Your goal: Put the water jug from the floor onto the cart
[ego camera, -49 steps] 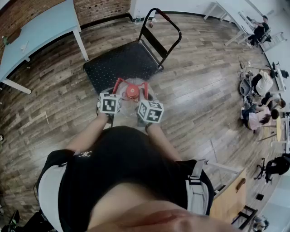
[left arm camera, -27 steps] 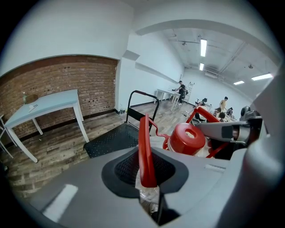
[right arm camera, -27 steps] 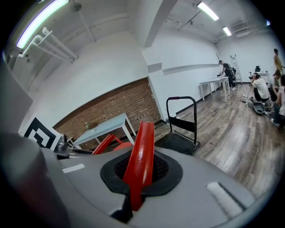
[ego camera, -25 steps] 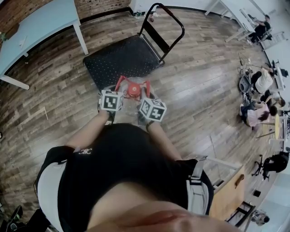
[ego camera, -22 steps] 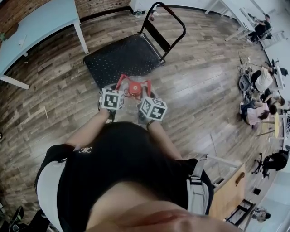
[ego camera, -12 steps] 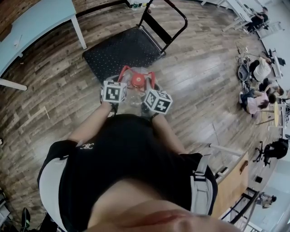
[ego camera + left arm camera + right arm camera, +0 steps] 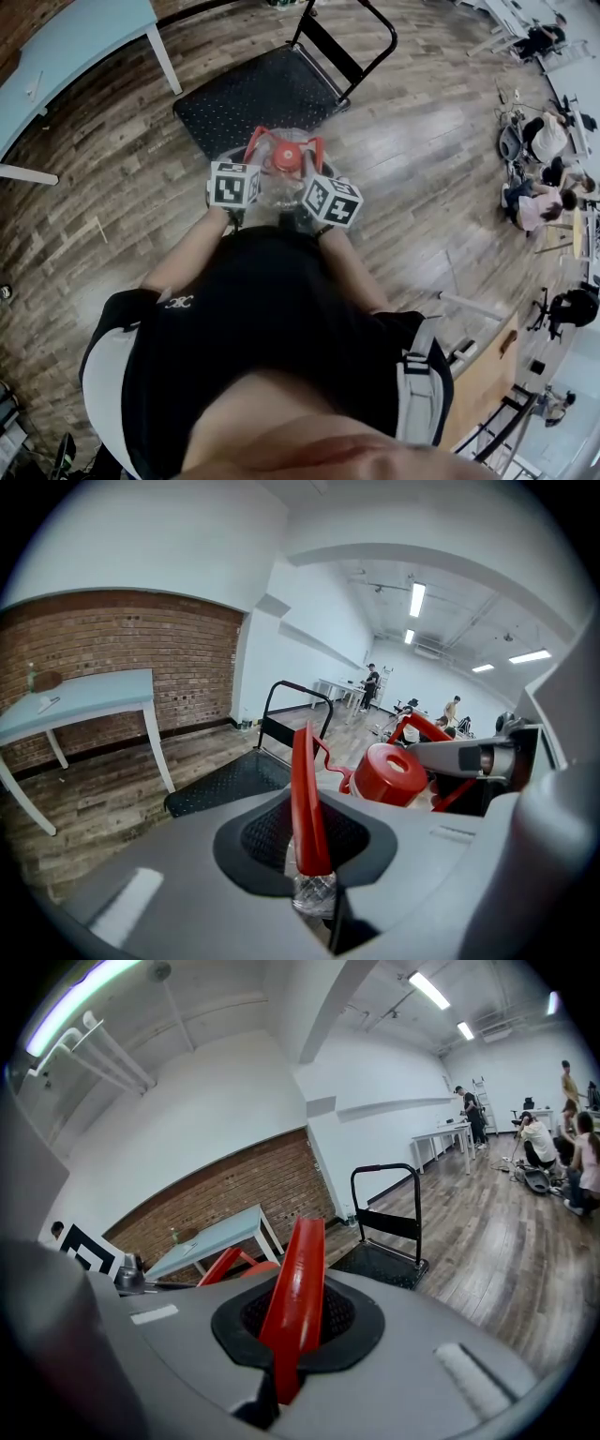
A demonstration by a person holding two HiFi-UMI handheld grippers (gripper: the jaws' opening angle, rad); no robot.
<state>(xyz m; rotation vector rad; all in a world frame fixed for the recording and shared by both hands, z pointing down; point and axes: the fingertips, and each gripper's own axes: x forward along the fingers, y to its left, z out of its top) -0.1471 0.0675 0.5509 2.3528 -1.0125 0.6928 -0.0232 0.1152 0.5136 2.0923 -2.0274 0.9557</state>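
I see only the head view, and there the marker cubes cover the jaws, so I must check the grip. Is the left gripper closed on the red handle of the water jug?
Observer: Yes. In the left gripper view, the left gripper has one red handle strap clamped upright between its jaws.
Operator: And the right one, please?
Observer: In the right gripper view, the right gripper is shut the same way on a second red strap, which leans slightly to the right.
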